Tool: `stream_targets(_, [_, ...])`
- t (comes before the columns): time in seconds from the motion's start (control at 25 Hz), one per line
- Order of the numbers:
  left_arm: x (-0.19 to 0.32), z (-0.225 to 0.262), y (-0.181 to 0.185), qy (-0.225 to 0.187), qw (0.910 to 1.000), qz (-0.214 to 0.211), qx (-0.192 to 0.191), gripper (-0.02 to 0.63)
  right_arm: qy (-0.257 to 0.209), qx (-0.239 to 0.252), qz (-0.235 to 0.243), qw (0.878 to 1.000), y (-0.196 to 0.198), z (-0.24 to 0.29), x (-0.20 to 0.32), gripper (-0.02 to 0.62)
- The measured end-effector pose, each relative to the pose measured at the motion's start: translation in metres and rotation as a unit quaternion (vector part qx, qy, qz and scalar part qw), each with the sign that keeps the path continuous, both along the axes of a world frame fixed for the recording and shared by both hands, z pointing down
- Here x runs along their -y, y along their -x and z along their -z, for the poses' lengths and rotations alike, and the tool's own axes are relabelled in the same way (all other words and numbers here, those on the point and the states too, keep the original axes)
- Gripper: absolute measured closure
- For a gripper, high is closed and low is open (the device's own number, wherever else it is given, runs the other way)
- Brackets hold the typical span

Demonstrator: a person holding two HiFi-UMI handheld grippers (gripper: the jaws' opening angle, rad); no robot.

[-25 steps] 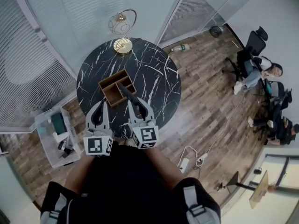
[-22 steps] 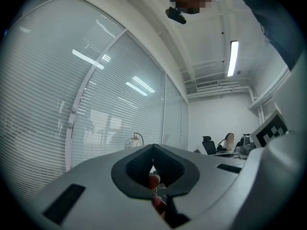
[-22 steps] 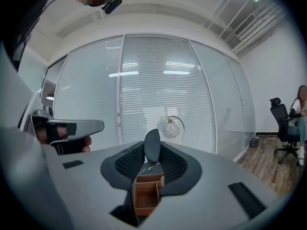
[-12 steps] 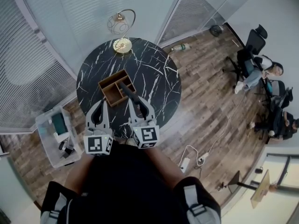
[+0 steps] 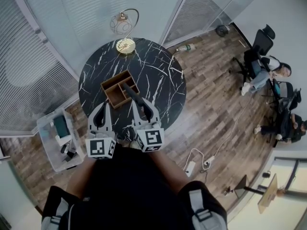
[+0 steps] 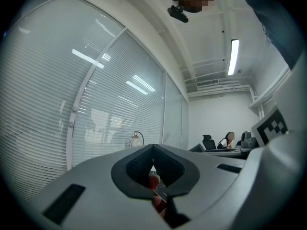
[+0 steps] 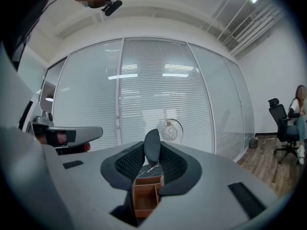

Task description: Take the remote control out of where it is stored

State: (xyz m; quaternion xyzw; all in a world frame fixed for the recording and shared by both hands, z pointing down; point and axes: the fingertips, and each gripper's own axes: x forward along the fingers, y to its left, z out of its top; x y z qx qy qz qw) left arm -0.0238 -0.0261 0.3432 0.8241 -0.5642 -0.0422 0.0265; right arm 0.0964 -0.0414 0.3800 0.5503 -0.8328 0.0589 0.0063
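Note:
A wooden organiser box (image 5: pixel 115 90) with open compartments sits on the round black marble table (image 5: pixel 163 87). My right gripper (image 5: pixel 140 107) is shut on a dark slim remote control (image 5: pixel 130 95), whose far end reaches over the box's right side. In the right gripper view the remote (image 7: pixel 152 147) is pinched between the pads of the right gripper (image 7: pixel 152 152), and the box (image 7: pixel 146 195) shows lower down, through the gap. Whether the remote touches the box I cannot tell. My left gripper (image 5: pixel 101 107) is held beside it at the table's near edge, shut and empty; its jaw tips meet in the left gripper view (image 6: pixel 153 147).
A gold lamp (image 5: pixel 125 44) with a glass globe stands at the table's far edge. A clear plastic bin (image 5: pixel 56 138) sits on the wooden floor at the left, a power strip (image 5: pixel 189 167) at the right. People sit on office chairs (image 5: pixel 261 66) far right. Glass walls with blinds stand behind.

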Motion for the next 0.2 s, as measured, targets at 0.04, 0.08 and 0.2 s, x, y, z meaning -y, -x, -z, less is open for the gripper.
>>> stream_targets(0.04, [-0.0005,-0.0005,0.0001,0.001,1.0,0.001,0.0,0.598,0.0,0.0,0.001,1.0,-0.0001,0.0001,-0.0006,0.5])
stream_targets(0.08, [-0.0009,-0.0009,0.0001,0.001,1.0,0.002,-0.001,0.598,-0.001,-0.001,0.001,1.0,-0.0002,0.0004,-0.0012,0.5])
stream_targets(0.2, [-0.0016,-0.0016,-0.0008,0.003,1.0,0.002,-0.001,0.598,-0.004,0.0,0.003,1.0,-0.0009,0.0023,-0.0025,0.5])
